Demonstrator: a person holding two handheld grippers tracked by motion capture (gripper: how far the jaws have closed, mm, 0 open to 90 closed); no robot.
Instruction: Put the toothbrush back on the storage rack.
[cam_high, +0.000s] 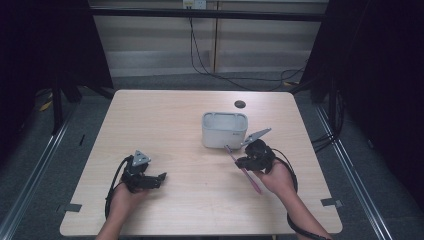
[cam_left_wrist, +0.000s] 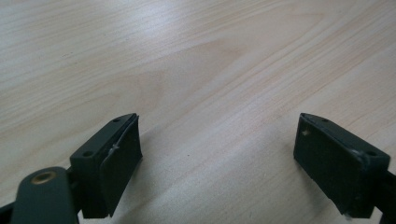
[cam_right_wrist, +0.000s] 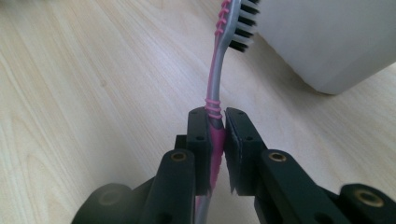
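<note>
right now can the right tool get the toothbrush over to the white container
Probably yes. The right tool is shut on the pink toothbrush, whose bristle end sits just beside the white container. Only bare table lies between them, and the left tool is well off to the side, open.

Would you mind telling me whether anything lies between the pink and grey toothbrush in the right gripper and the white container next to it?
Nothing visible does. The right gripper is shut on the pink and grey toothbrush, whose bristled head sits just in front of the white plastic container; between them there is bare light wooden table.
</note>
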